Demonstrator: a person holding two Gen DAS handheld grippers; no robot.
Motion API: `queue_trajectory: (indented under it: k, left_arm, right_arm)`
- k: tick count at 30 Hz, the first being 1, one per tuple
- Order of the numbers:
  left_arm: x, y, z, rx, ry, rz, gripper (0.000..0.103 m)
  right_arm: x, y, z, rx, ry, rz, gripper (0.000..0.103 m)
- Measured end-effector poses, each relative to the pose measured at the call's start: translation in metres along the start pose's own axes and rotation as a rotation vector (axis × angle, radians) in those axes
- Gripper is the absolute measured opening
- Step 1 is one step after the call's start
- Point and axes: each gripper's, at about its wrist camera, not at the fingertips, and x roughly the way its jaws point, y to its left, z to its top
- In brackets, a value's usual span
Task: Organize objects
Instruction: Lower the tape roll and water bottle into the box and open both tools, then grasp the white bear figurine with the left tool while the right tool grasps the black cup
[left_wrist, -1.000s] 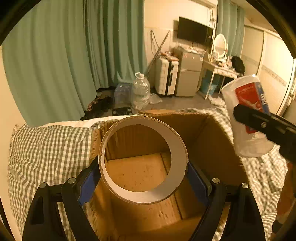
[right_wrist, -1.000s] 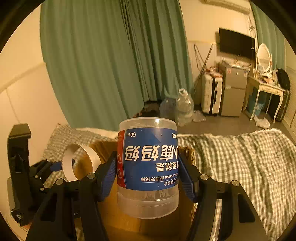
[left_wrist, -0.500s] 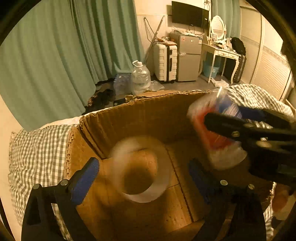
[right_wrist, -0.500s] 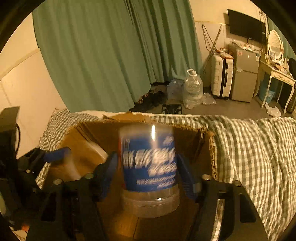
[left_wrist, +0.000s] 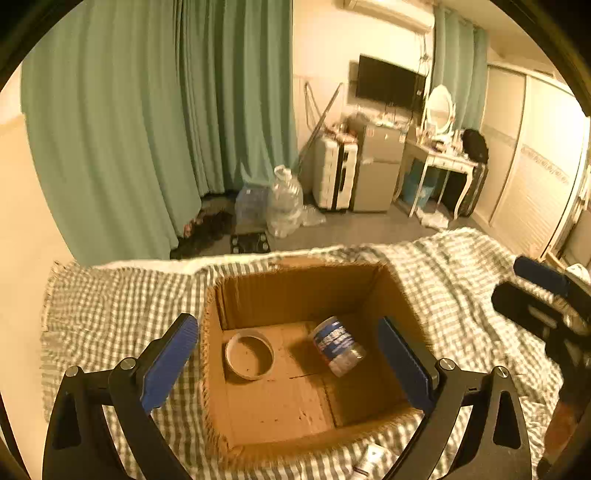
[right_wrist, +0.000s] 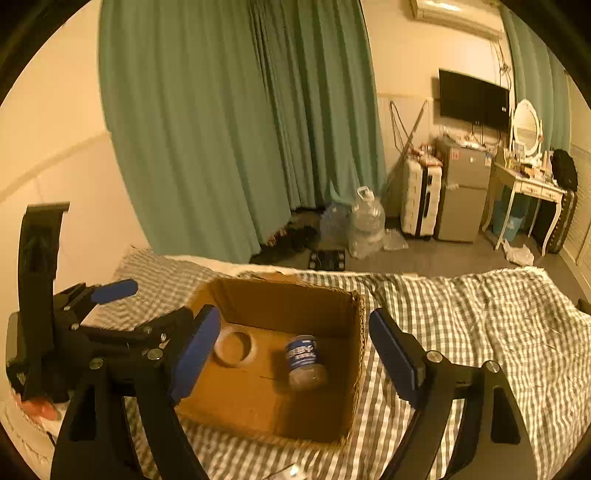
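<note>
Green-and-white checked blanket (left_wrist: 110, 302) covers the bed. Far side: teal curtains (left_wrist: 147, 129) at left, clear water jugs (left_wrist: 284, 199) on the floor beside a white suitcase (left_wrist: 334, 177) and small grey fridge (left_wrist: 376, 166). Far right: wall TV (left_wrist: 388, 81), white dressing table (left_wrist: 443, 162) with oval mirror (left_wrist: 439, 107).

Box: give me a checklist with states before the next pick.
1. Tape roll inside box: ok, lying flat on the floor.
2. Floss jar inside box: ok, tipped on its side.
3. Left tool open and holding nothing: ok.
4. Right tool open and holding nothing: ok.
5. Both tools above the box rim: ok.
6. Next item to pick: cannot tell; only a small white thing shows on the blanket.
</note>
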Motion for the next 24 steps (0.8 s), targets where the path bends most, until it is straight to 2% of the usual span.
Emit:
queue_trajectory:
  k: [5,10,13,14,16,18,22,24]
  left_arm:
    - [-0.055,-0.005,-0.006,0.005,-0.039,0.015,0.101]
    - [-0.083,0.002,-0.049,0.010,-0.028,0.029,0.102]
    - [-0.081,0.010,-0.080,0.008,0.001,0.054,0.102]
    - [-0.079,0.013,-0.094,-0.012,0.020,0.096,0.102]
    - [-0.072,0.020,-0.122,-0.041,0.052,0.134,0.102]
    - [-0.064,0.023,-0.150,-0.053,0.074,0.132,0.102]
    - [-0.042,0.022,-0.197,-0.021,0.109,0.158,0.102]
    - [-0.029,0.021,-0.217,-0.010,0.140,0.146,0.102]
  right_arm:
    - [-0.054,0.023,-0.013,-0.038,-0.021,-0.009,0.091]
    - [-0.084,0.034,-0.046,-0.045,-0.003,-0.017,0.093]
    - [-0.082,0.034,-0.074,-0.036,0.025,-0.007,0.094]
    - [-0.079,0.033,-0.088,-0.030,0.044,-0.002,0.094]
    - [-0.072,0.029,-0.115,-0.021,0.068,0.005,0.094]
    - [-0.065,0.028,-0.134,-0.012,0.089,0.002,0.094]
    - [-0.037,0.020,-0.172,0.038,0.186,0.033,0.094]
    - [-0.029,0.022,-0.185,0.055,0.224,0.043,0.094]
